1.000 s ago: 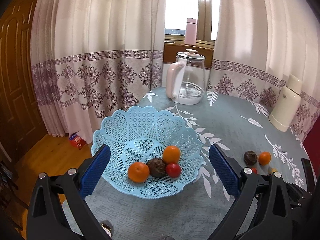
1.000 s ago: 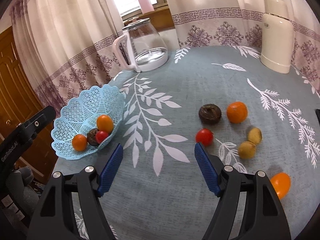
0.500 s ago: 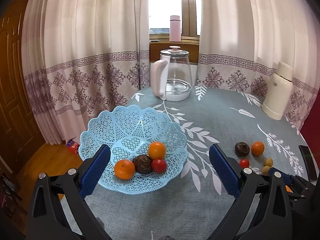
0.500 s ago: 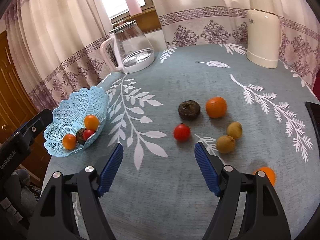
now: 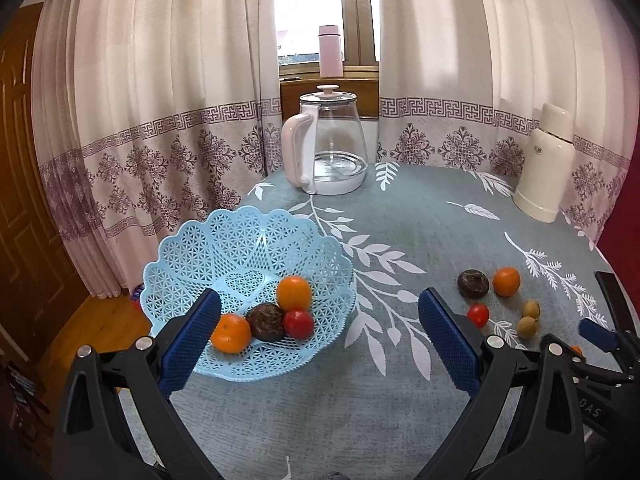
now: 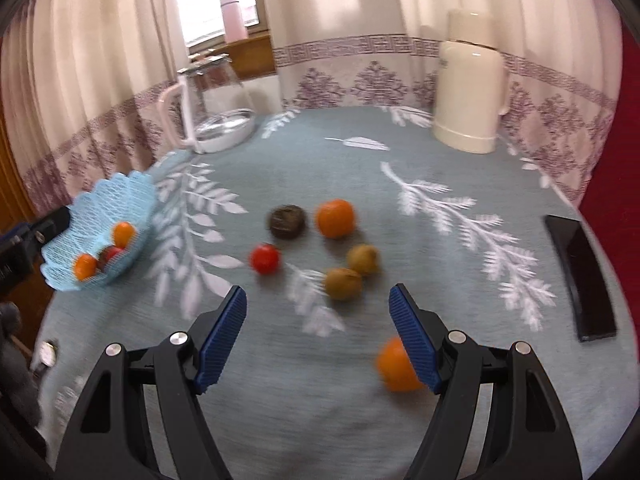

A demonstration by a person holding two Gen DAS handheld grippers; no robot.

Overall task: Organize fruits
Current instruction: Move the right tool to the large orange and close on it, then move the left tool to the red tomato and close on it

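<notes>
place: someone's home, dining spot by a window
table: leaf-print cloth [image 5: 400, 208], glass kettle [image 5: 328, 148], cream thermos [image 5: 546, 160] at the far edge
around: patterned curtains [image 5: 160, 120], wooden door [image 5: 20, 200]

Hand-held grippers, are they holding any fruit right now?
No. The left hand-held gripper is open with nothing between its fingers, and the right hand-held gripper is open too; the orange beside its right finger lies on the table.
</notes>
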